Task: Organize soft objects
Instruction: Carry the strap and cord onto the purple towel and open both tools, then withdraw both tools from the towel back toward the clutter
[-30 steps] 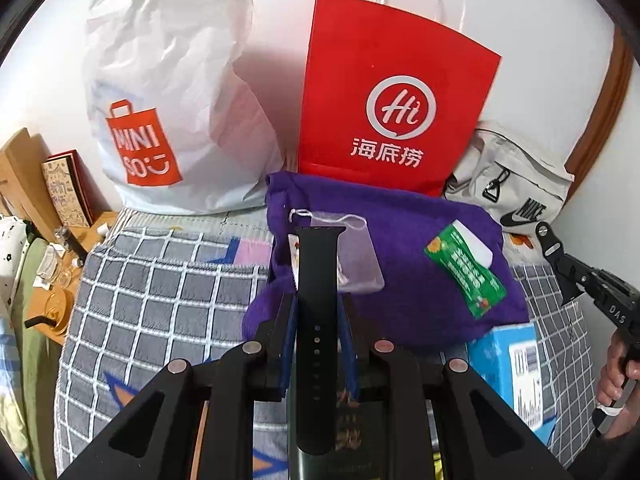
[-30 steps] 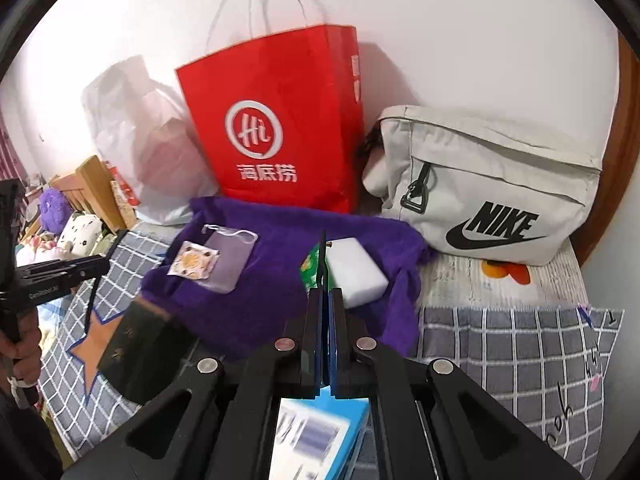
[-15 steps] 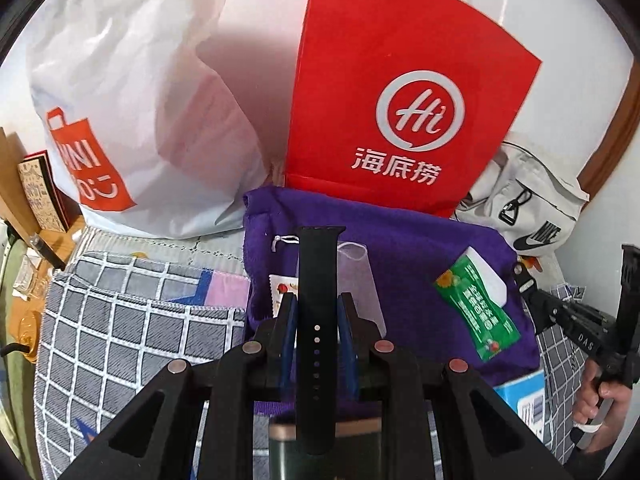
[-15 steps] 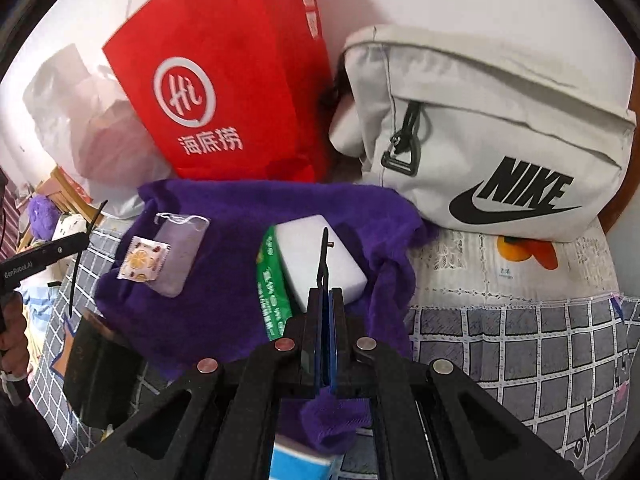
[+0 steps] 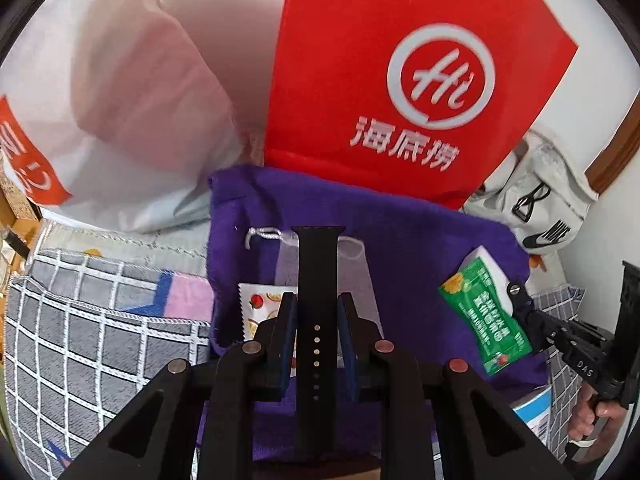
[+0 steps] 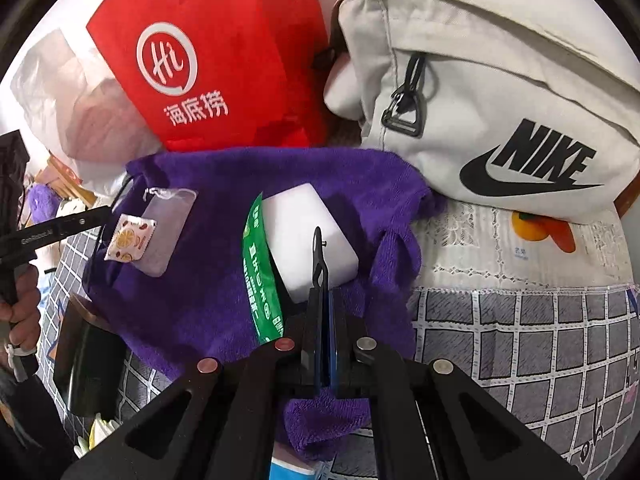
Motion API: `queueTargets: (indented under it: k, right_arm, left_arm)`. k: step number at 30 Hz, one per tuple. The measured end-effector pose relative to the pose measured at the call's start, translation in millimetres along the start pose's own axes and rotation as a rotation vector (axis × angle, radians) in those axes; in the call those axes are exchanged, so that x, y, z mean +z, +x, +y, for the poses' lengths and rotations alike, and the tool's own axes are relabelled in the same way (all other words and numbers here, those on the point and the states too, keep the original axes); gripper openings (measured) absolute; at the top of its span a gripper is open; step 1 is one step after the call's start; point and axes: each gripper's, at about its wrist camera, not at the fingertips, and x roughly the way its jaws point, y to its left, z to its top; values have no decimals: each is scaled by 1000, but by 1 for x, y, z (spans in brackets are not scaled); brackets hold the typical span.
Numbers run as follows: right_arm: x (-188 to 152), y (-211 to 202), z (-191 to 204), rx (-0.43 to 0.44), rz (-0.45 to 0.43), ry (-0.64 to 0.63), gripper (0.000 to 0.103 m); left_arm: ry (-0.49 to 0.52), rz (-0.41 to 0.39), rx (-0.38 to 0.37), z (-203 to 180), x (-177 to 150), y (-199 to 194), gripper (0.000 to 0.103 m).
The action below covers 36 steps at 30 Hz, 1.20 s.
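Watch strap point(image 5: 318, 300) clamped in left hand-held gripper point(image 5: 317, 320), right hand-held gripper point(image 6: 324, 312) closed on thin buckle strap point(image 6: 319, 256); best lowered flat onto purple towel point(image 5: 400, 240), clear of sponge point(image 6: 308, 236).

Towel point(image 6: 208, 280): I saw it lying on the blanket point(image 6: 520, 340), before the paper bag point(image 6: 208, 60).
Sponge point(image 6: 308, 236): on the towel, right of the mesh pouch point(image 6: 168, 232).
Nike bag point(image 6: 500, 100): right of the paper bag.
Plastic bag point(image 5: 120, 100): left of the paper bag.
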Motion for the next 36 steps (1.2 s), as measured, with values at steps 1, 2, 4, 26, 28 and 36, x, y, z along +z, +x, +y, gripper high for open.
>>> queueTargets:
  k: [1,2,4,26,28,36]
  right_arm:
    - [0,2,0,0,6,-2,3]
    - [0,3,-1,1,10,-1,4]
    - [0,6,-2,6,22,1,6]
    - [-11,-50,26,-39,-104,-73,62]
    - [-18,-62,32,-48,-128,-76,62]
    - [-63,-109,51,-13,-185,-39,62]
  left_arm:
    - [-1,6,-3,0,-1,3,20]
    - [0,13,-6,0,-2,6,20]
    - [2,18,-6,0,-2,10,20]
    - [32,37,22,-5,-16,-15,41]
    - [28,17,31,-4,-22,-29,48]
    - [38,-73,73,-5,-58,-84,48]
